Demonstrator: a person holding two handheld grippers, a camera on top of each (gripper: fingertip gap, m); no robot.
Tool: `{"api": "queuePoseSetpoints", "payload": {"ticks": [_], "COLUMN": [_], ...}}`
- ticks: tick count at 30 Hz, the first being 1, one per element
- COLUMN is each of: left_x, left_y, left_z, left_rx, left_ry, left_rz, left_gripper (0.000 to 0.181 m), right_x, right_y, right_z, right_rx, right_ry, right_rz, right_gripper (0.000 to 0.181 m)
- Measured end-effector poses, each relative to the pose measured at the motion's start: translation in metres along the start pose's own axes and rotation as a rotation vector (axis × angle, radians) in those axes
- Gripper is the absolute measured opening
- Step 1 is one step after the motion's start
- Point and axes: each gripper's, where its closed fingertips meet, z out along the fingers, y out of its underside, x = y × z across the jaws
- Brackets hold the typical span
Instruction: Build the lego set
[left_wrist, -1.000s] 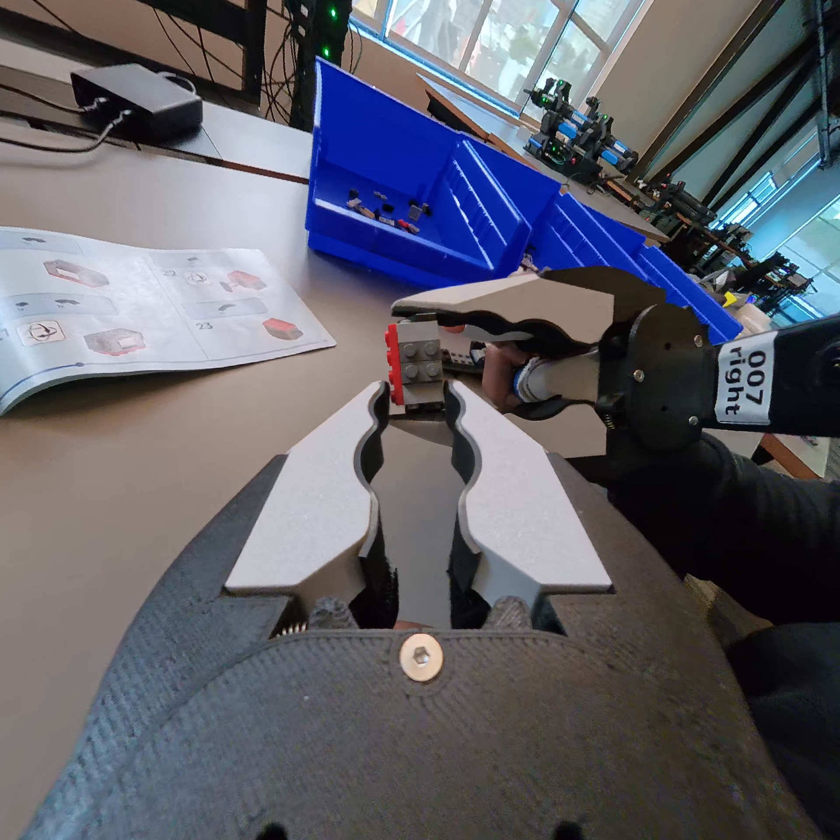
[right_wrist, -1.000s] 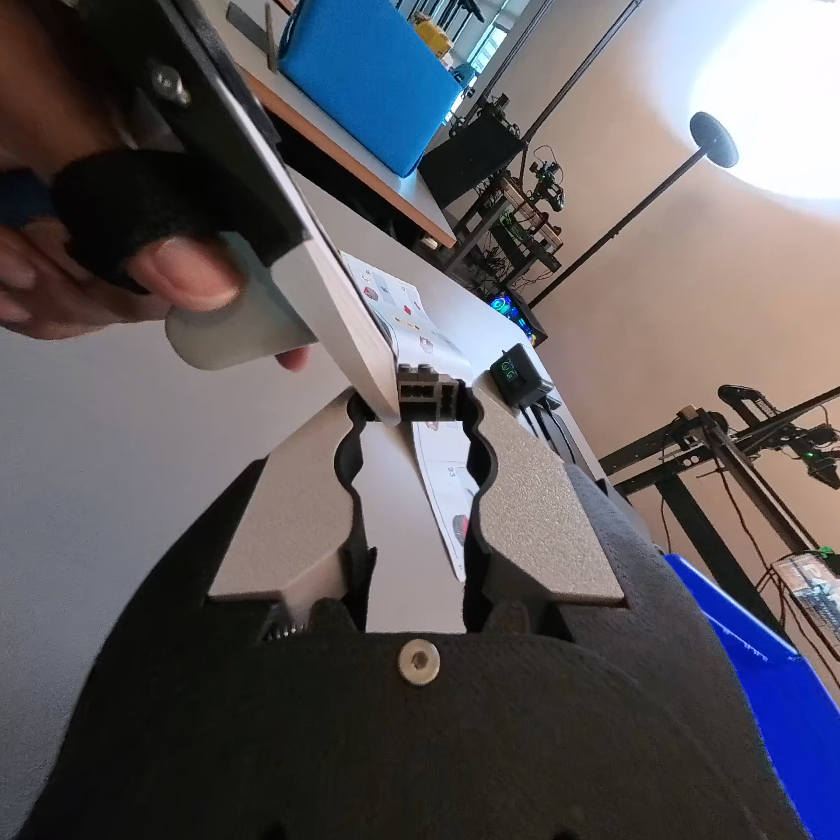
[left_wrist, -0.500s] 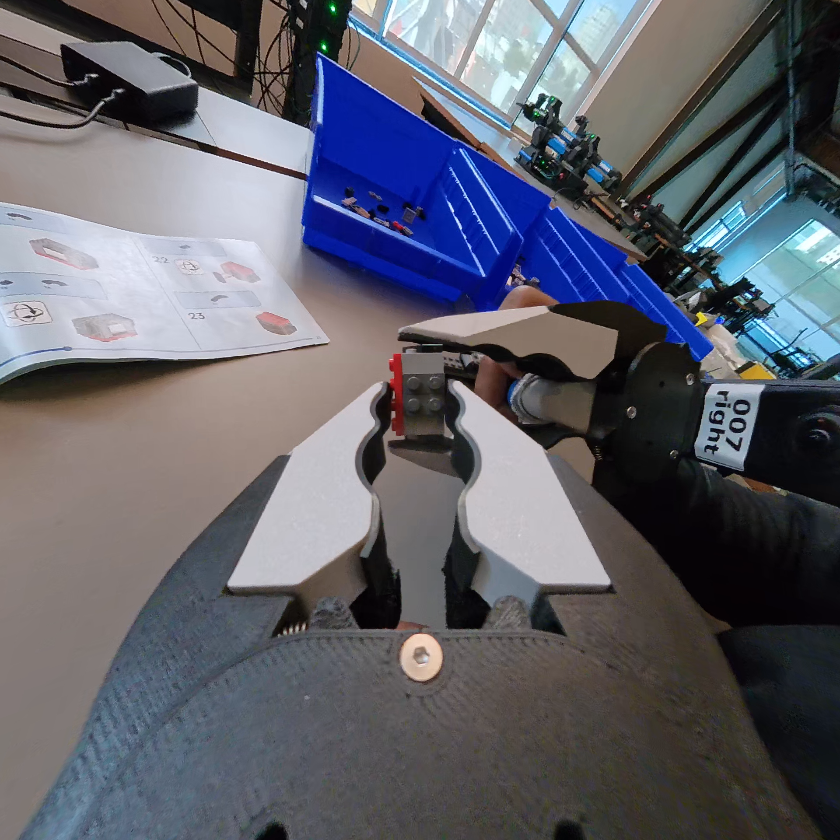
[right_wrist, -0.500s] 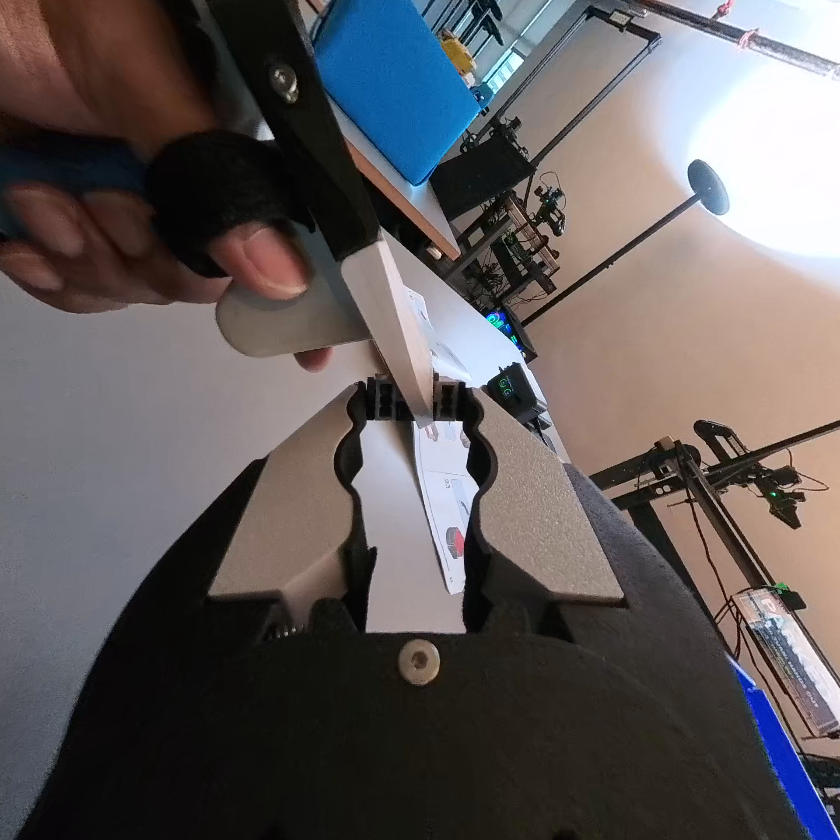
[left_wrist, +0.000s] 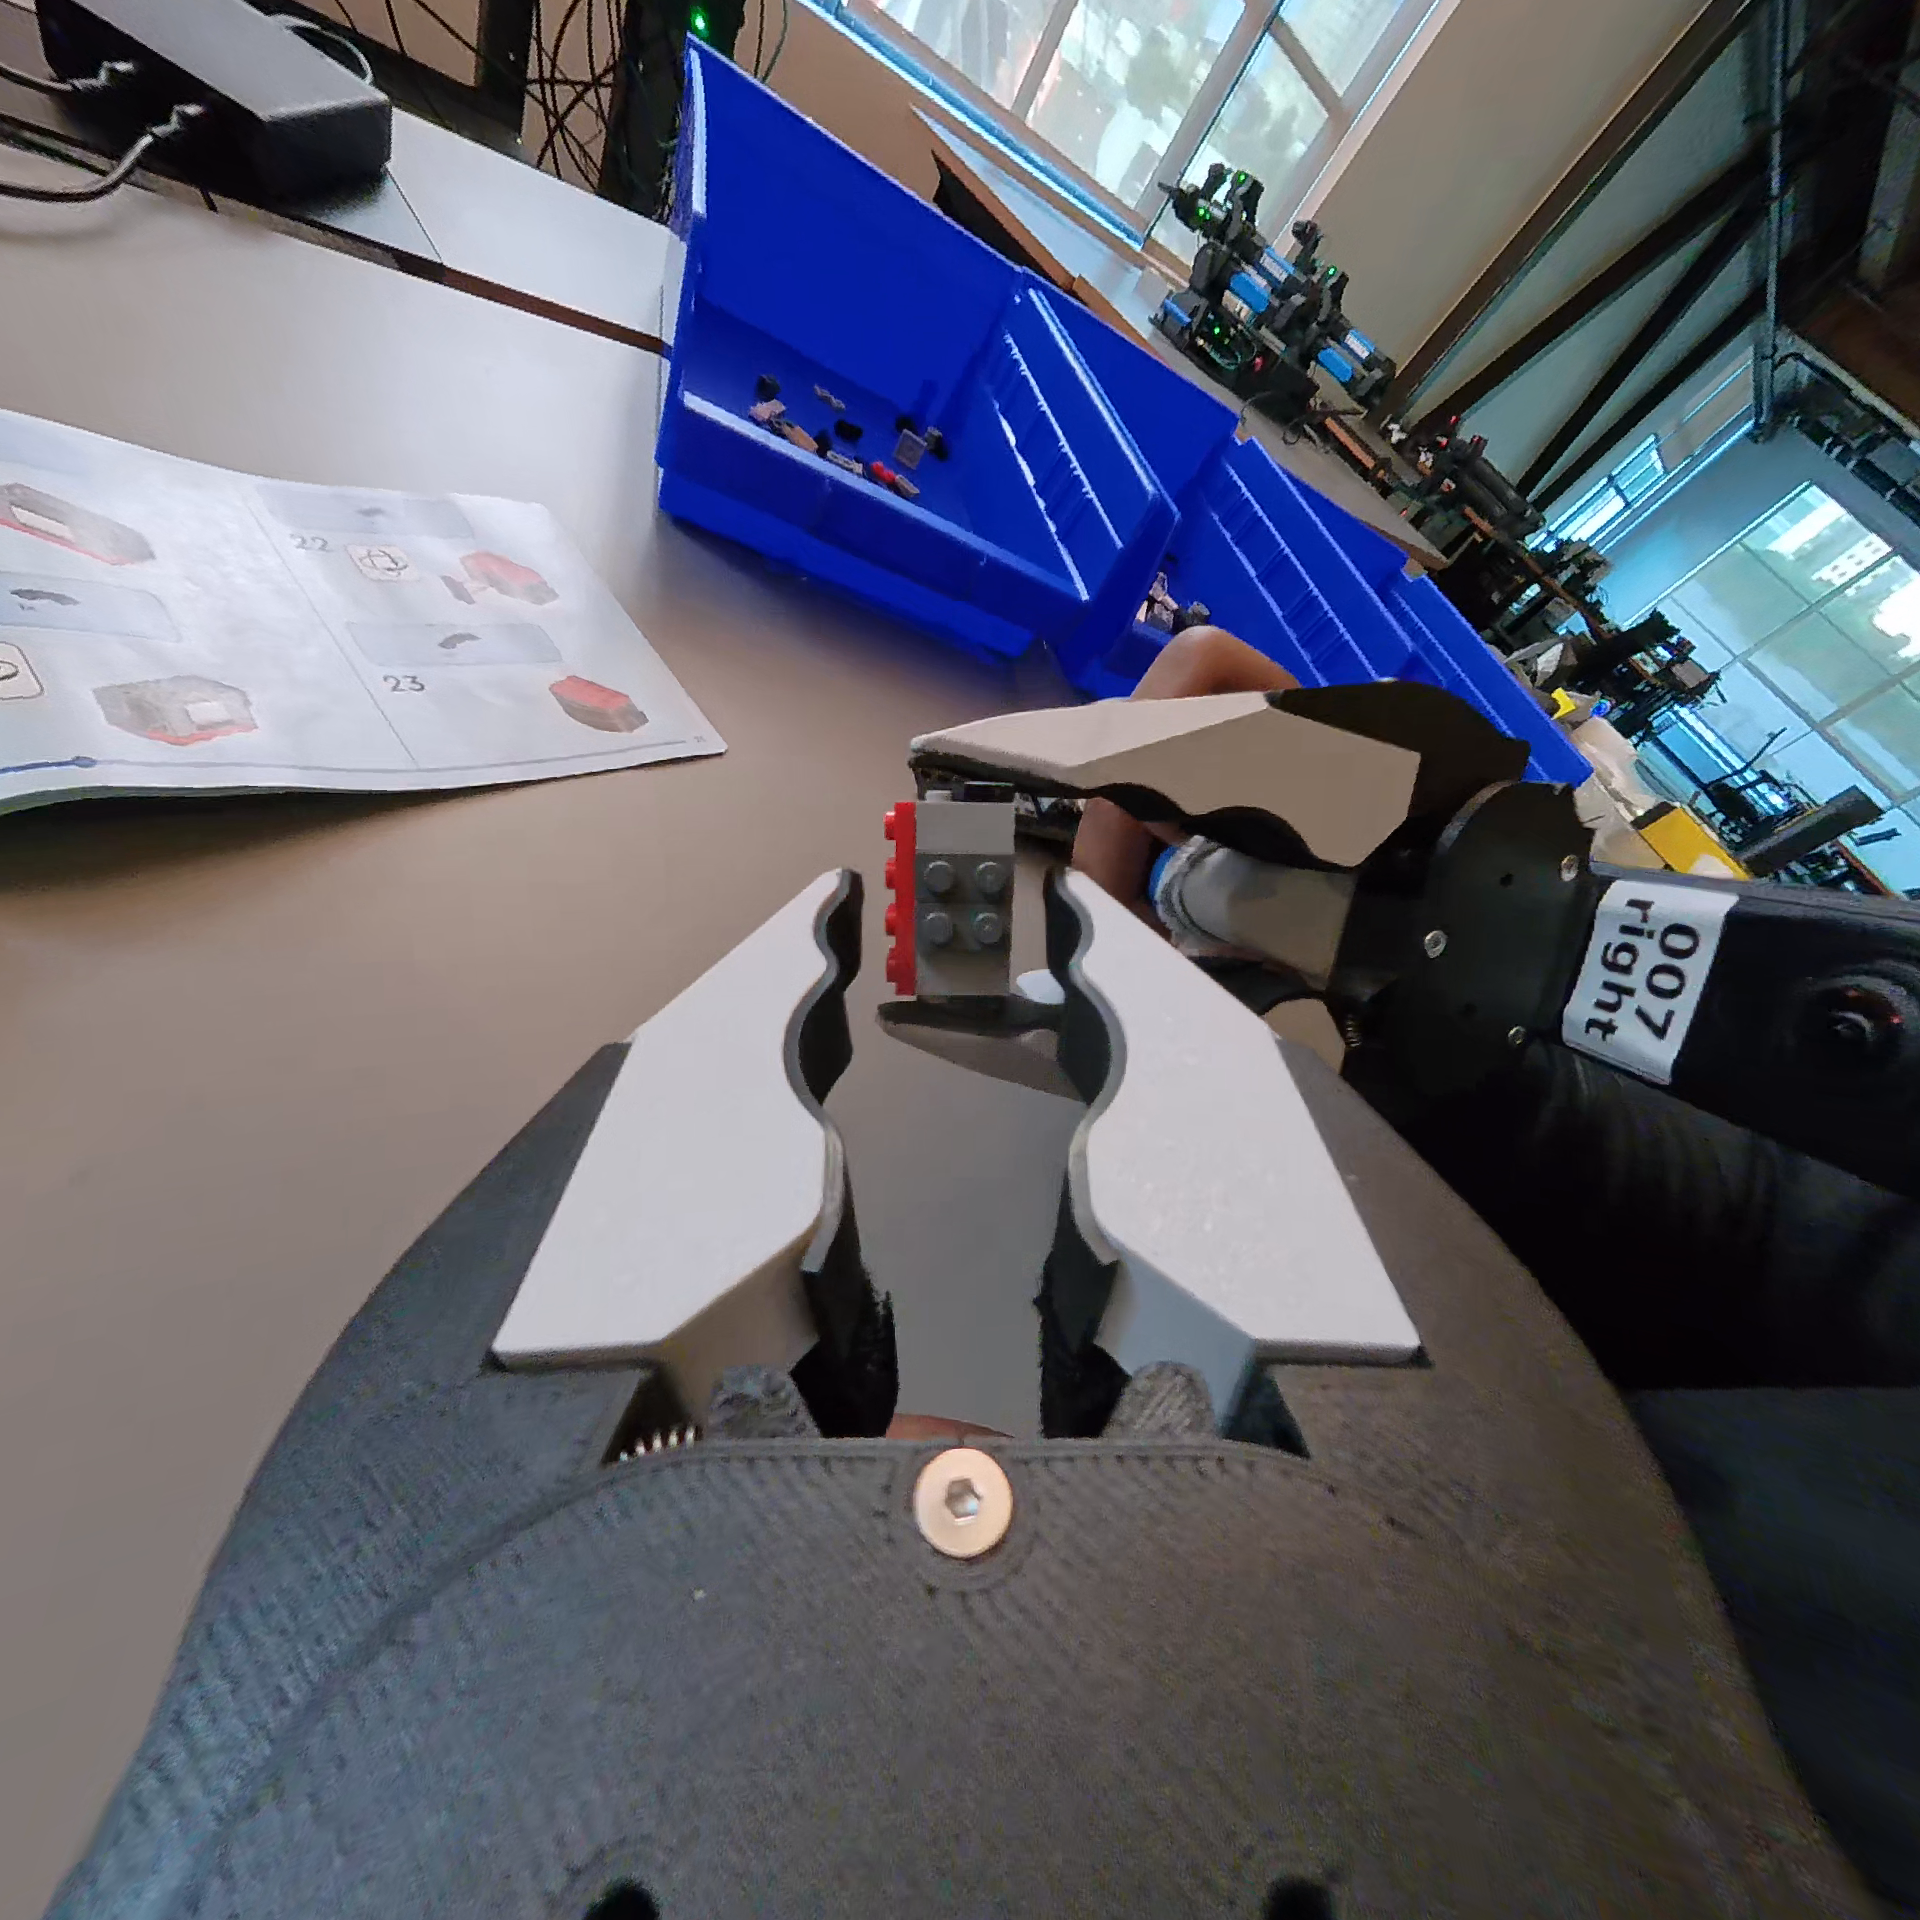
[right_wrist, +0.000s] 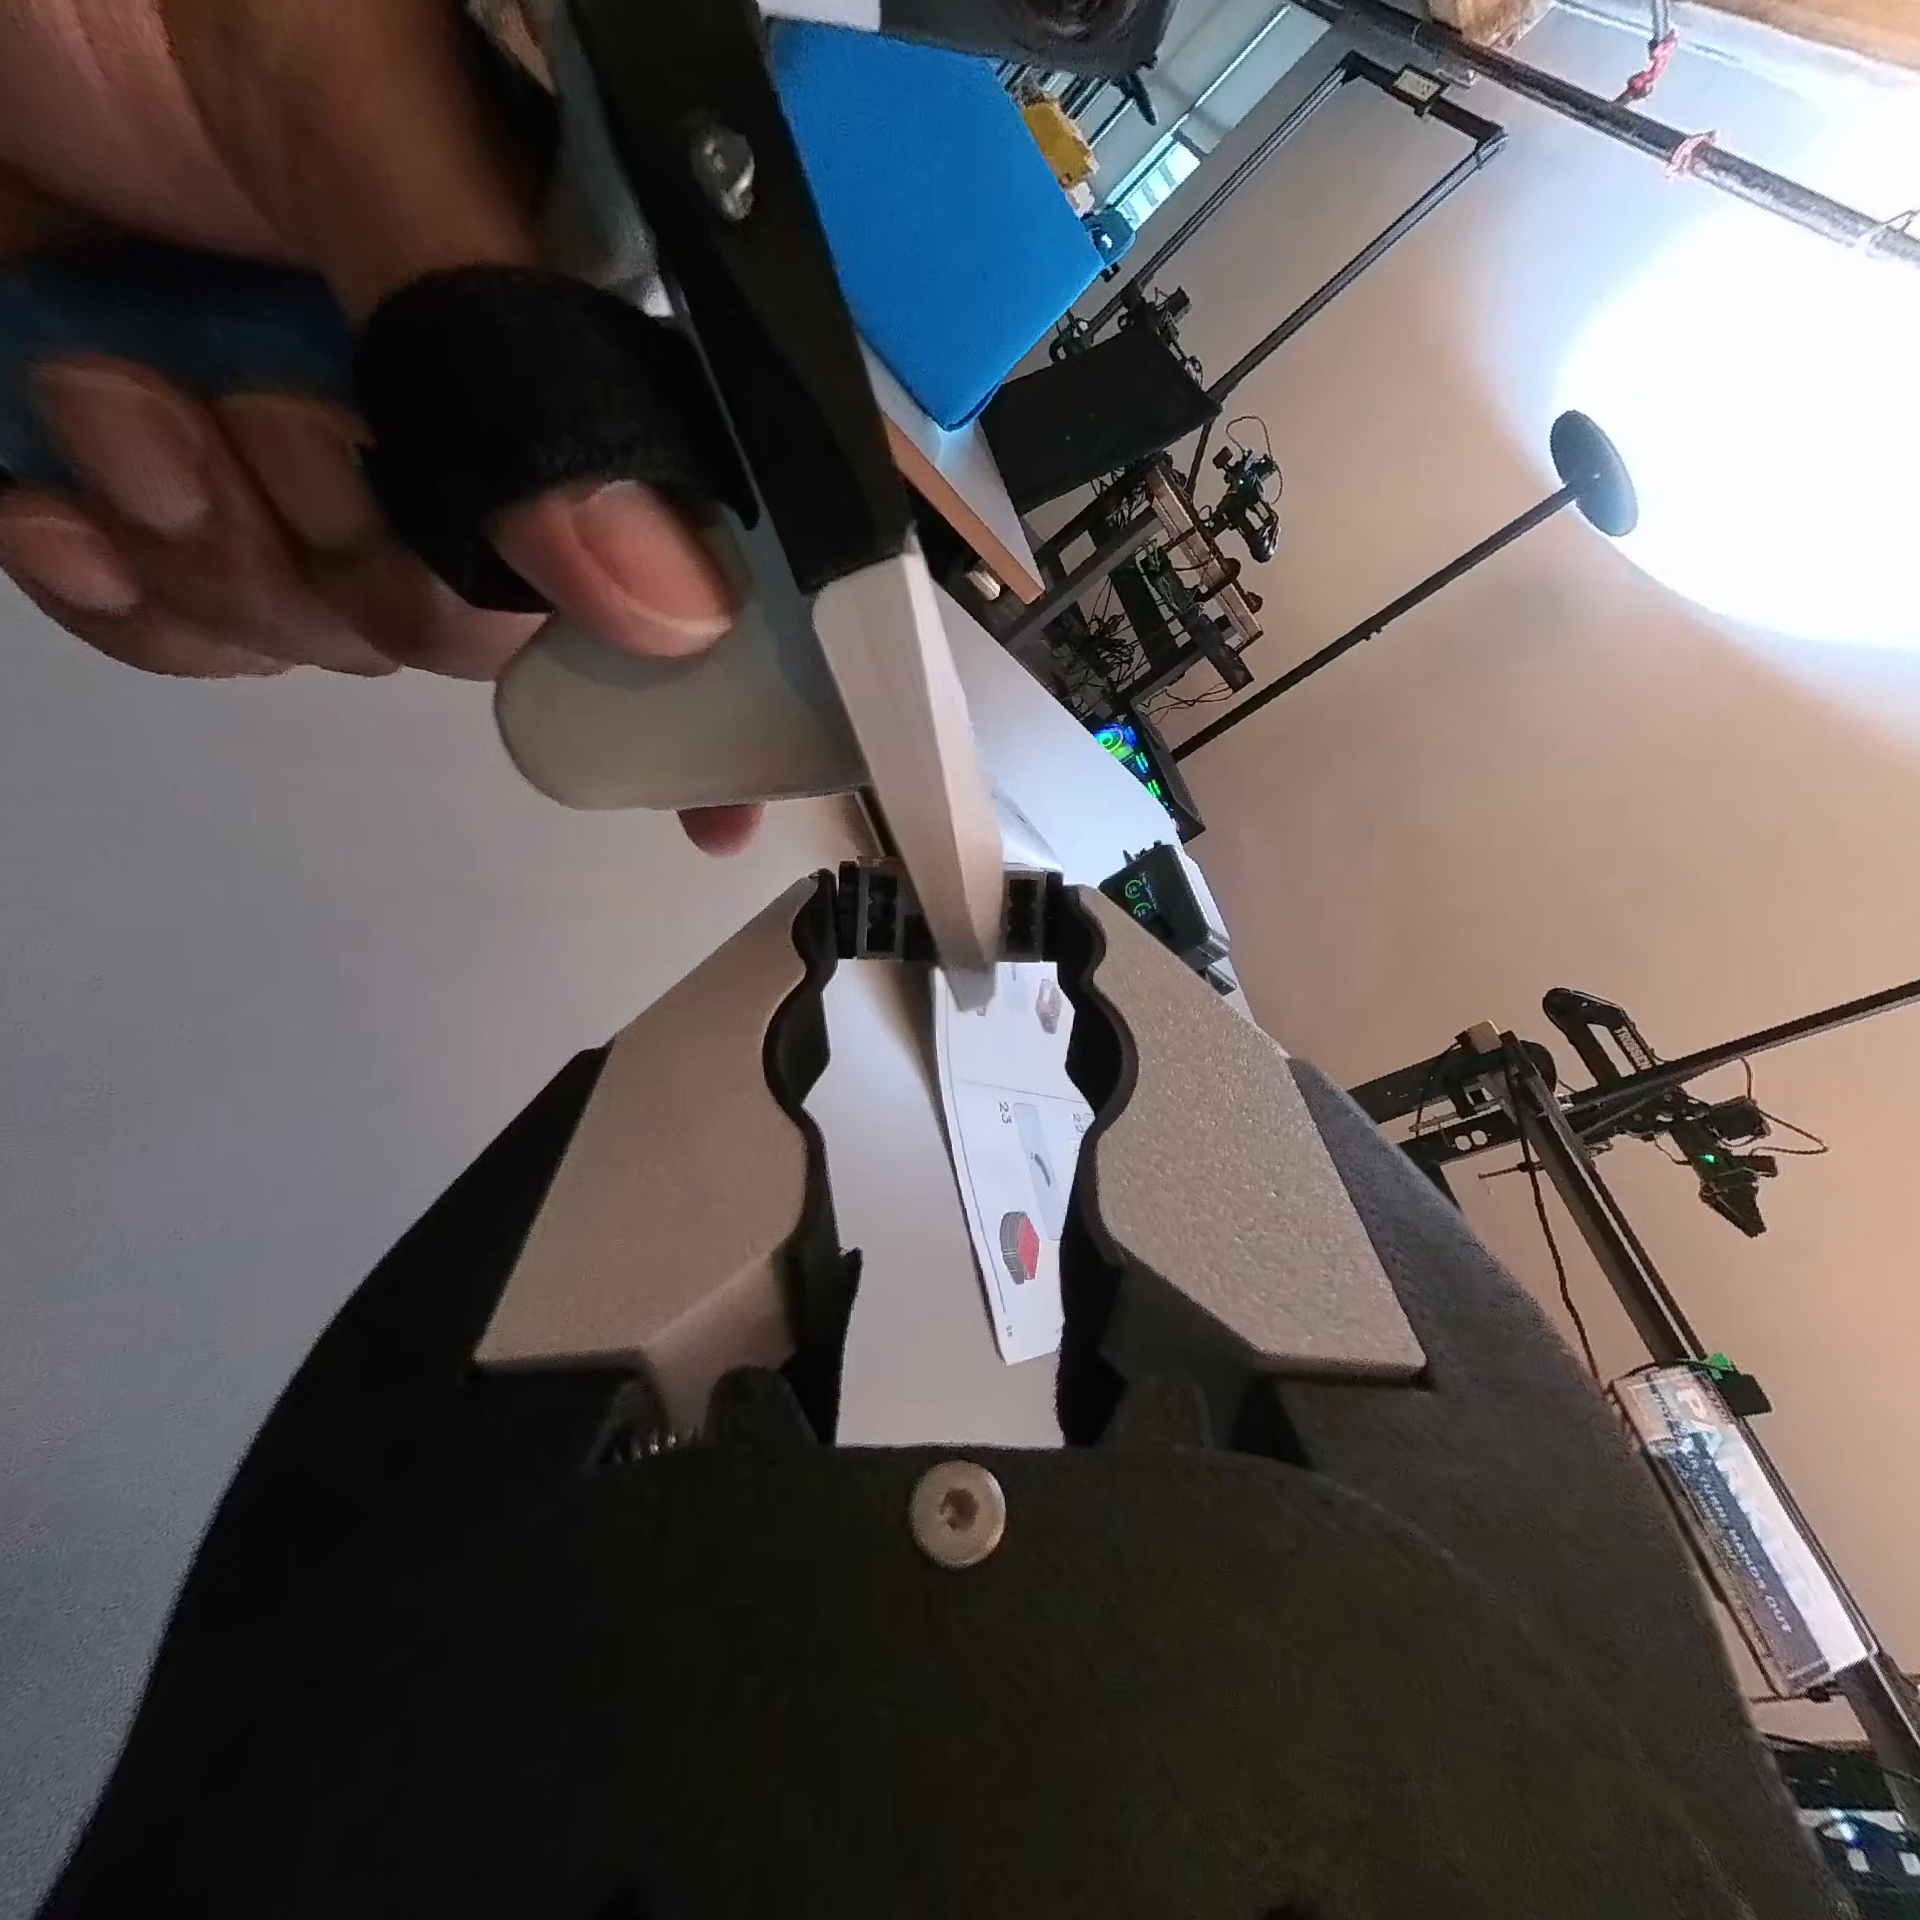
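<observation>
Your grey-brown desk (left_wrist: 312, 987) carries a row of blue plastic bins (left_wrist: 935, 343) along its far edge, small loose pieces lying in the nearest one. An open paper instruction booklet (left_wrist: 312, 634) lies flat toward the left edge. Your right gripper (left_wrist: 961, 894) clamps the small grey-and-red lego assembly (left_wrist: 951, 904) above the desk. Your left gripper (left_wrist: 951, 925) is parted, its fingers flanking the assembly without touching.

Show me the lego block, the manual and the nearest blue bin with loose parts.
lego block (left_wrist: 964, 902), left wrist view, on its grey studded face.
manual (left_wrist: 312, 623), left wrist view, on the open right-hand page.
blue bin (left_wrist: 831, 249), left wrist view, on its tall back wall.
</observation>
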Motion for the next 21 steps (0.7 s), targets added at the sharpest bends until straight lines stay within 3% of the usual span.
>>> {"api": "queuePoseSetpoints", "payload": {"ticks": [5,8,21], "left_x": [-0.003,-0.002,0.000], "left_y": [-0.005,-0.008,-0.012], "left_z": [-0.002,-0.003,-0.002], "left_rx": [0.028,0.058,0.081], "left_ry": [-0.043,-0.045,-0.059], "left_rz": [0.026,0.025,0.051], "left_gripper": [0.035,0.023,0.022], "right_x": [-0.003,-0.005,-0.001], "right_y": [0.000,-0.003,-0.005], "right_z": [0.000,0.000,-0.002], "right_rx": [0.000,0.011,0.033], "right_ry": [-0.005,-0.004,0.009], "right_rz": [-0.023,-0.044,-0.036], "right_gripper": [0.042,0.043,0.043]}}
